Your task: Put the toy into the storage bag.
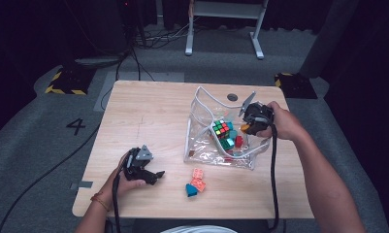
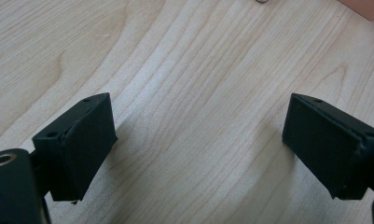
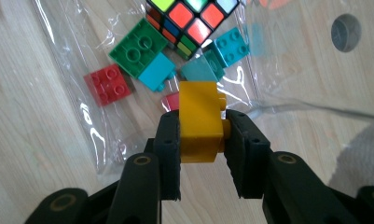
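Observation:
My right gripper (image 3: 201, 128) is shut on a yellow brick (image 3: 201, 116) and hovers over the right side of a clear plastic pouch (image 1: 202, 124); it also appears from above (image 1: 248, 127). Inside the pouch lie a colour cube (image 3: 189, 21), a green brick (image 3: 138, 49), a red brick (image 3: 107, 84) and teal bricks (image 3: 231, 44). My left gripper (image 2: 201, 140) stands open over bare wood near the table's front left (image 1: 155, 175), with nothing between its fingers.
Two orange-pink bricks (image 1: 198, 178) and a teal piece (image 1: 190, 190) lie on the wooden table (image 1: 148, 111) in front of the pouch. A round grommet hole (image 1: 232, 97) sits at the table's far side. Grey carpet and cables surround the table.

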{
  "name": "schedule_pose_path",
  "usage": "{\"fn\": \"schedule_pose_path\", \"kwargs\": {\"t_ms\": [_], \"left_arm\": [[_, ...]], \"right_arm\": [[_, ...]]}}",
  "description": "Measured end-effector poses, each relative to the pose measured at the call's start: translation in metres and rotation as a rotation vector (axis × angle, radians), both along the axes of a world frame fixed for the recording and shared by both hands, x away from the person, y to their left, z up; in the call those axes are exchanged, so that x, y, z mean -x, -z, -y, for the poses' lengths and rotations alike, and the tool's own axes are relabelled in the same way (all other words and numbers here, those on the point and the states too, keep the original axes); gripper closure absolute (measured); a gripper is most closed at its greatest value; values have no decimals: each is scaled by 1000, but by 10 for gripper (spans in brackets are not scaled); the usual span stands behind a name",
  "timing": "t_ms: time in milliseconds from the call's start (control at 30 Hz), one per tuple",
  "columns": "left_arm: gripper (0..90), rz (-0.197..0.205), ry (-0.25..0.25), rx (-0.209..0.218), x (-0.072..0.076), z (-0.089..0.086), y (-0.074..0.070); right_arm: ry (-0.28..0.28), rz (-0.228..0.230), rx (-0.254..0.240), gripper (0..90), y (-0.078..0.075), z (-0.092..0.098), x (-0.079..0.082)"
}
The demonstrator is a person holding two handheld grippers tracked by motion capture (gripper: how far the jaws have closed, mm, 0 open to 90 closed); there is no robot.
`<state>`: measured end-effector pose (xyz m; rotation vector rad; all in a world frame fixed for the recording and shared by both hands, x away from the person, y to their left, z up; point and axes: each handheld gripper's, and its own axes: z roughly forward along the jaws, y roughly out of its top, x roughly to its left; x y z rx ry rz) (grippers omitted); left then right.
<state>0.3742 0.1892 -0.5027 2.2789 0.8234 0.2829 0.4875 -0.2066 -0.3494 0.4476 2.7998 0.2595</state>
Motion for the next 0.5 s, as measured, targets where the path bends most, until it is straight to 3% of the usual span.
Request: {"fn": "schedule_pose_path", "kwargs": {"t_ms": [500], "left_arm": [[96,0,0,0,0,0,0]], "right_arm": [[40,-25,-14,676,-2,24,-1]]}}
